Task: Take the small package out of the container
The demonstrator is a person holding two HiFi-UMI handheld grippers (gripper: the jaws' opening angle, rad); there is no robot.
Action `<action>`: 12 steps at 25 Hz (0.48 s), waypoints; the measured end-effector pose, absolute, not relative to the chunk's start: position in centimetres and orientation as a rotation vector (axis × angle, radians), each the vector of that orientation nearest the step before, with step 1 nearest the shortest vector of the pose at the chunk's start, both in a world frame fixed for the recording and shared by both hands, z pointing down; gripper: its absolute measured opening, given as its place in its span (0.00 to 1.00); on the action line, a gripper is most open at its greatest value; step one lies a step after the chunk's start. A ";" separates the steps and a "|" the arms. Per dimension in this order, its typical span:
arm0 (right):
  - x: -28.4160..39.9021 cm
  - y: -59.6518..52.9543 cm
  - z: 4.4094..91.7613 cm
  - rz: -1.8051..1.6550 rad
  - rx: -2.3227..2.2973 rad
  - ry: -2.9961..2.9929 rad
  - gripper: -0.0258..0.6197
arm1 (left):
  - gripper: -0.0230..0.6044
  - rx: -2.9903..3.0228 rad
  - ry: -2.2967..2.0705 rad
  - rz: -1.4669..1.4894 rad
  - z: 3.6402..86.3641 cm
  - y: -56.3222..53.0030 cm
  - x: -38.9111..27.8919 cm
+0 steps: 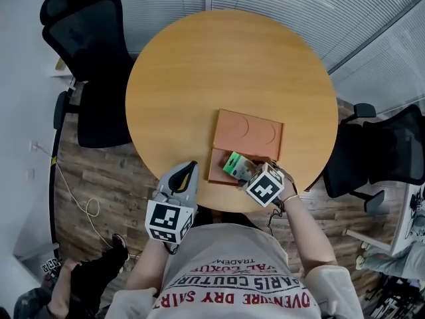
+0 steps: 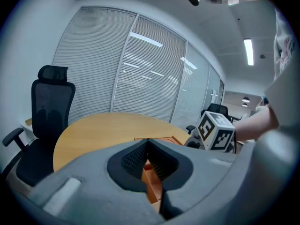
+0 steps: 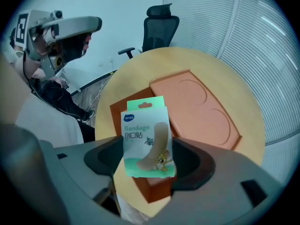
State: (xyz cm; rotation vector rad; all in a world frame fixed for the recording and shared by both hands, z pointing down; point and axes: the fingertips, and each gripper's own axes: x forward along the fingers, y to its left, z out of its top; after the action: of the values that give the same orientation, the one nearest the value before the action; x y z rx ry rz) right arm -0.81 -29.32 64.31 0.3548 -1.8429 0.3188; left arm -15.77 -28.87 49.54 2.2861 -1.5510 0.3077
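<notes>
While the person is standing at the tabletop's near edge, the left gripper [image 2: 149, 150] is hanging closest to the body. Its jaws are pressed together on nothing, just over that edge and off to the left of the work.

Slightly farther out and to the right, the right gripper [image 3: 147, 161] is pinching the package [image 3: 146, 135] across its narrow width. The pads are bearing on both side edges of the lower half, and the jaws are standing wide around it. The package's long axis is running straight out along the jaws, with the hang-tab end farthest from the gripper. The package is sitting directly ahead of the right gripper and above the container [image 3: 118, 116], apparently clear of the walls rather than resting inside.

So the right hand is doing the job, and the left is staying well apart from it. The coming move is likely calling for a carry toward bare tabletop [image 1: 199, 72], with the package's lower end passing over the rim.

Beyond the container, the lid [image 3: 199, 107] is lying flat, touching or just beside its far side. Farther off, a chair [image 1: 86, 58] is standing past the tabletop's left edge.
</notes>
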 end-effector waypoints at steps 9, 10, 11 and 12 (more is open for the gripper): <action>-1.4 -31.4 56.0 0.283 0.556 -2.068 0.55 | 0.05 2.349 -1.595 0.293 46.0 -29.8 -15.1; -1.4 -32.0 54.7 0.260 0.592 -2.101 0.55 | 0.05 2.368 -1.600 0.290 45.4 -30.2 -15.0; -1.4 -32.5 53.4 0.237 0.628 -2.133 0.55 | 0.05 2.387 -1.604 0.287 44.8 -30.5 -14.8; -1.4 -32.8 52.2 0.219 0.662 -2.163 0.55 | 0.05 2.405 -1.607 0.283 44.2 -30.8 -14.6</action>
State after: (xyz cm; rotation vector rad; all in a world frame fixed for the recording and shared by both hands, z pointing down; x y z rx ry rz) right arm -1.40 -32.80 52.20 0.6622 -2.1631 0.2187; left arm -14.57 -30.76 44.20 2.4045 -1.6066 0.2826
